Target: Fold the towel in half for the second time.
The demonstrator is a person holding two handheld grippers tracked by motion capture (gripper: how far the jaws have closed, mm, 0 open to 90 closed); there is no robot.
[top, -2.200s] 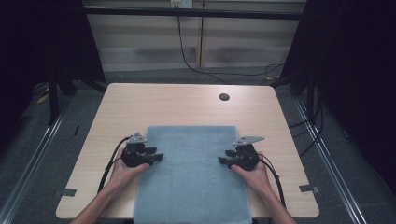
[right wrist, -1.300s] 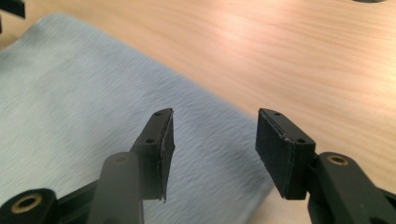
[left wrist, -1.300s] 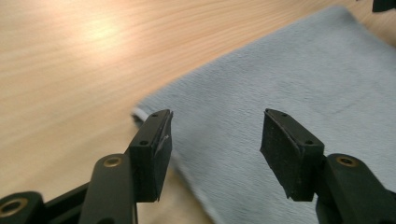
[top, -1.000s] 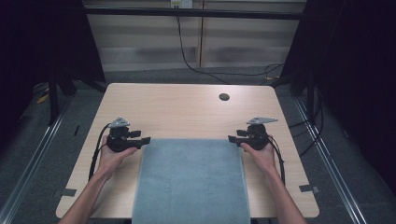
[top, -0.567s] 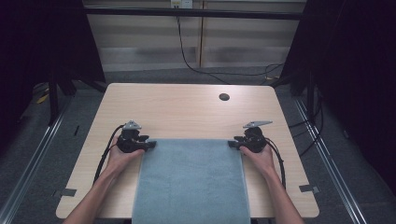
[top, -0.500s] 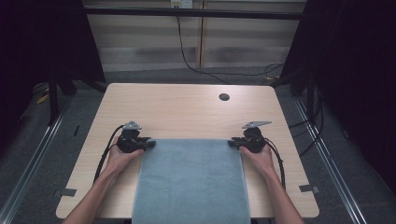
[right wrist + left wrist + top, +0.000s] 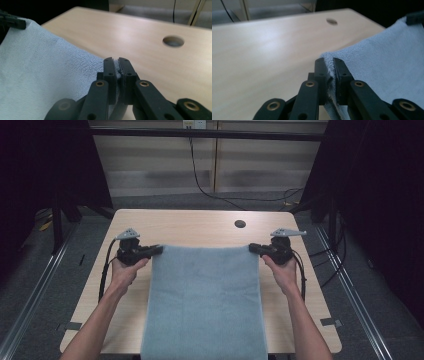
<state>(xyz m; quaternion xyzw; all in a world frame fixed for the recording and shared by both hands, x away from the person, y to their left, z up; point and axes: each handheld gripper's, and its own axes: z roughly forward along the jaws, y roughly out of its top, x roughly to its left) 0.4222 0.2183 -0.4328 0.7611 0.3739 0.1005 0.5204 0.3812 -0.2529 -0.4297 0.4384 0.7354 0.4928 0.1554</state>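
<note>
In the high view the light falls from overhead onto the table, whose pale wood is evenly bright, while the surroundings at 9 and 3 o'clock sink into near black. The picture is soft overall, and the towel blurs toward 6 o'clock. Shadows under the hands are faint.

In the left gripper view a broad white glare sits on the wood at 10 o'clock; the far edge and the hole are out of focus, the jaws sharper.

In the right gripper view sheen washes the wood near 1 o'clock, and the background at 12 o'clock is perhaps overexposed.
</note>
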